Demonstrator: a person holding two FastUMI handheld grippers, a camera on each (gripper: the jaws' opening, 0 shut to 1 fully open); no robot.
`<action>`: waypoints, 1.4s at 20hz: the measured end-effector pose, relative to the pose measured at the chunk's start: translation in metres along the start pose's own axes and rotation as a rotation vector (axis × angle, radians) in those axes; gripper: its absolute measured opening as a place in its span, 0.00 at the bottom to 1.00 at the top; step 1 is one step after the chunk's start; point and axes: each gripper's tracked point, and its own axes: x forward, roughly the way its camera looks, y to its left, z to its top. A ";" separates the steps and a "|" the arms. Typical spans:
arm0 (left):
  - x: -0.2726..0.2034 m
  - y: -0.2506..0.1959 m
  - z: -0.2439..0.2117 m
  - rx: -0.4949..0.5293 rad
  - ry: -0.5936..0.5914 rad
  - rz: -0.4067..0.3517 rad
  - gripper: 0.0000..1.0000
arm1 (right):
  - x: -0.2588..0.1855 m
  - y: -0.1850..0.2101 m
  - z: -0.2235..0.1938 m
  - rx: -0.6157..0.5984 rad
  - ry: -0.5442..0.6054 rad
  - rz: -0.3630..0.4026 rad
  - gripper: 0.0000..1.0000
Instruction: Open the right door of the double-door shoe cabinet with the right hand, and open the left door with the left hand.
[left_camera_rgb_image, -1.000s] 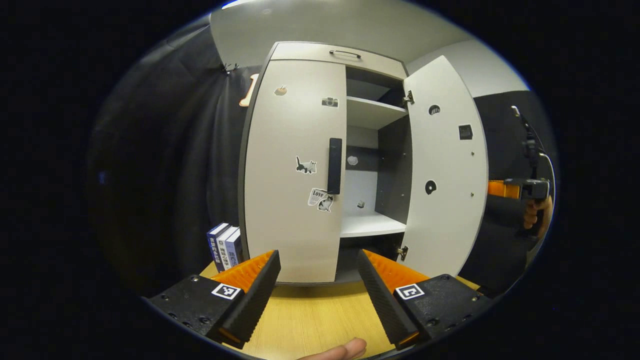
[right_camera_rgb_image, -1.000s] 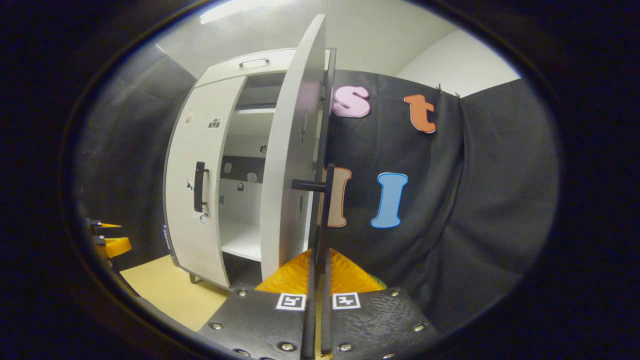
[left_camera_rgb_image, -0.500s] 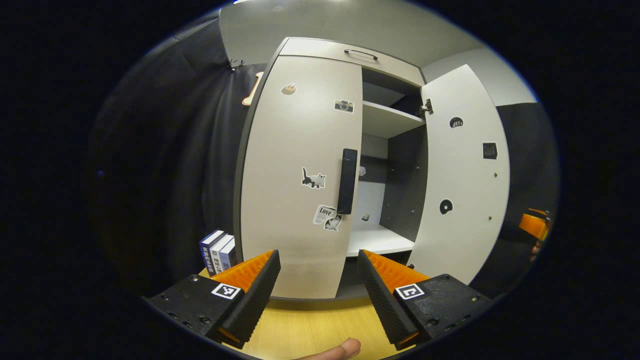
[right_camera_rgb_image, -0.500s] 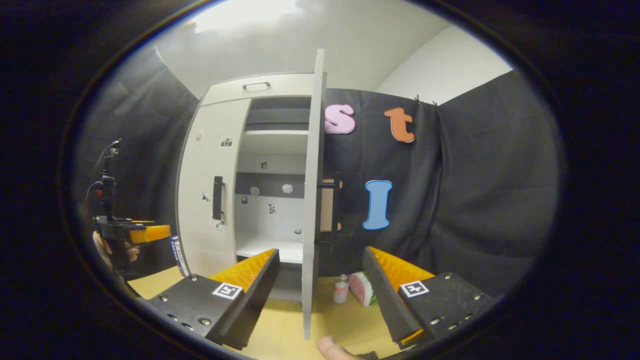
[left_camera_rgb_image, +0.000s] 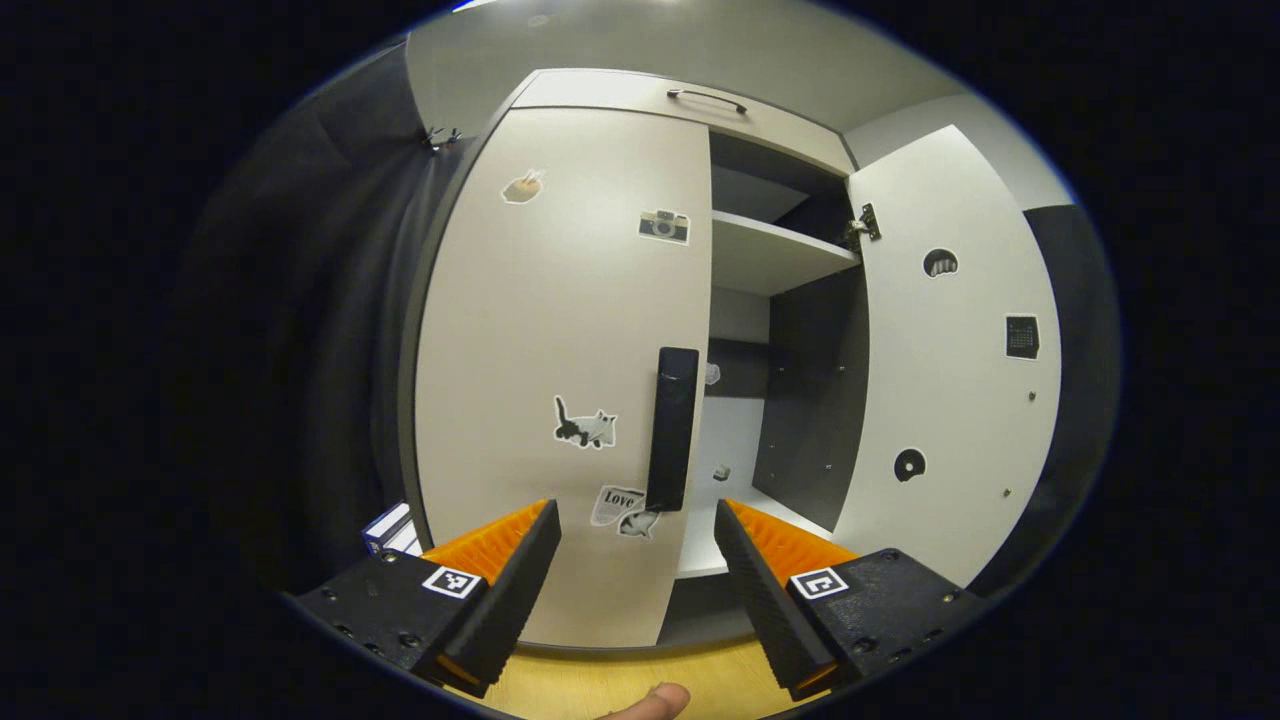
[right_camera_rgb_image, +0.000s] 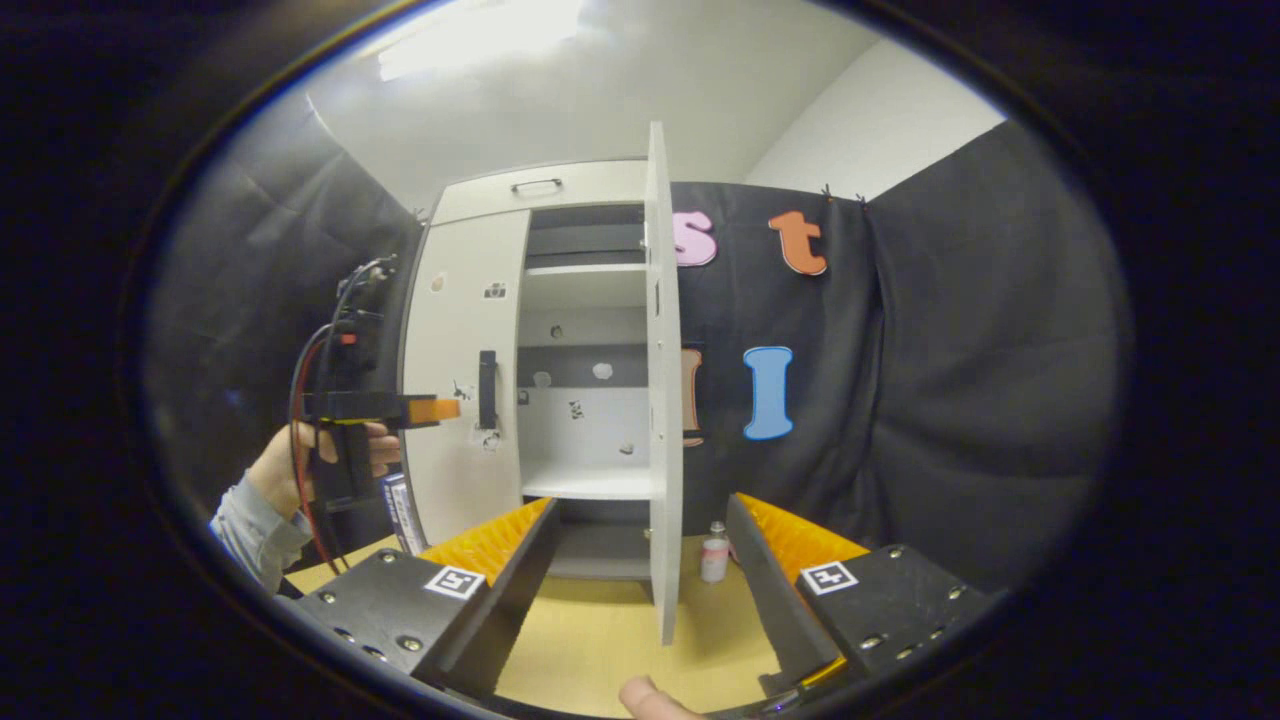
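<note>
The pale shoe cabinet (left_camera_rgb_image: 690, 95) fills the left gripper view. Its left door (left_camera_rgb_image: 540, 330) is closed, stickers on its face, and the black vertical handle (left_camera_rgb_image: 672, 428) stands just above and ahead of my open left gripper (left_camera_rgb_image: 637, 590), which touches nothing. The right door (left_camera_rgb_image: 950, 350) is swung wide, baring the shelves (left_camera_rgb_image: 770, 255). In the right gripper view that door (right_camera_rgb_image: 662, 400) is edge-on ahead of my open, empty right gripper (right_camera_rgb_image: 640, 590). A hand (right_camera_rgb_image: 300, 460) holds the left gripper (right_camera_rgb_image: 440, 408) close to the left door's handle (right_camera_rgb_image: 487, 388).
The cabinet stands on a wooden table (right_camera_rgb_image: 600, 640). Several books (right_camera_rgb_image: 400, 510) stand at its left side, and a small bottle (right_camera_rgb_image: 714, 552) stands behind the open door. Black cloth hangs around the booth. A fingertip (left_camera_rgb_image: 650, 700) shows at the bottom edge.
My right gripper has opened, let go of the right door's handle and backed away from the open door. The left gripper has moved closer to the left door's handle.
</note>
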 end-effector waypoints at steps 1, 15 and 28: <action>0.010 -0.002 0.003 0.013 -0.007 0.004 0.96 | -0.002 0.004 -0.002 0.011 0.000 0.013 0.99; 0.102 -0.007 -0.015 0.013 0.076 0.022 0.44 | -0.004 0.014 -0.052 0.046 0.049 0.069 0.99; 0.098 -0.008 -0.015 0.043 0.092 0.036 0.23 | -0.027 0.020 -0.059 0.008 0.047 0.019 1.00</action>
